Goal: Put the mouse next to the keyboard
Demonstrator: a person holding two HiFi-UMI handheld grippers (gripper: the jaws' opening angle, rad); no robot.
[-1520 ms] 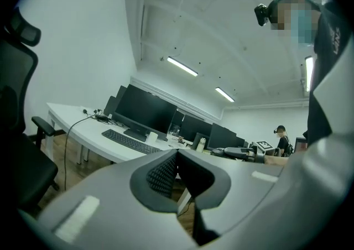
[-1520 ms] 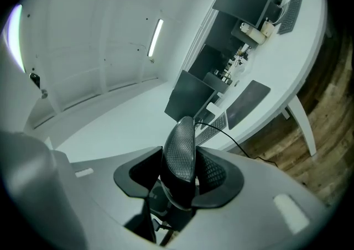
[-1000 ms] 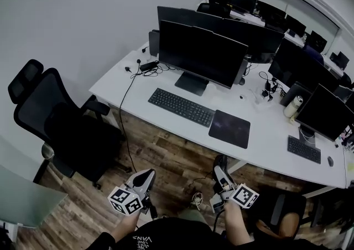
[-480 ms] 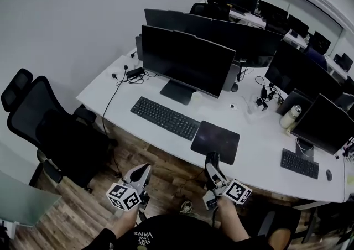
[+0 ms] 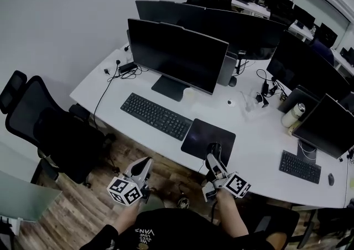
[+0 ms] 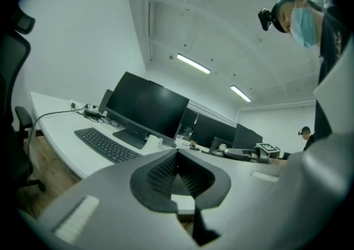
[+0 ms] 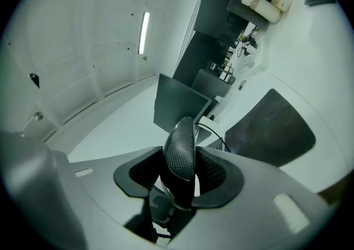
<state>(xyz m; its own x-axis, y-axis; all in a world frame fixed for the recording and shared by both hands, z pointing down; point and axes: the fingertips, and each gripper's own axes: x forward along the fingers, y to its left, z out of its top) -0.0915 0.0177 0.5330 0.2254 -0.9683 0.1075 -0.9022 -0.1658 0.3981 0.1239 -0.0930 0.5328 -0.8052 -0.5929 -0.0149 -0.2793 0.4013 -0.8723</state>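
– Right claw (image 7: 180, 174) pinching what, exactly?

– A black mouse (image 7: 180, 152), gripped on edge between the two jaws and held in the air, not resting on anything.

– Where does that put it against the desk?

– At the near side. From the head view, the mouse hangs by the front edge of the dark mouse pad (image 5: 207, 138), which lies on the white desk (image 5: 260, 133). How high above the surface it is cannot be read.

– And the keyboard?

– The keyboard (image 5: 155, 116) sits in front of the big monitor (image 5: 177, 55), just left of the pad, apart from the mouse.

– Is the other hand busy?

– No. The left claw (image 6: 177, 174) is pressed together with nothing in it, held low in front of the person and short of the desk.

– So how far along is the job?

– Judging from this, the pickup is done and the carry is under way. The setting down remains: the mouse has to go forward onto the desk beside the keyboard, most likely onto the pad at the keyboard's right end. Then the jaws have to let go. None of that is done yet.
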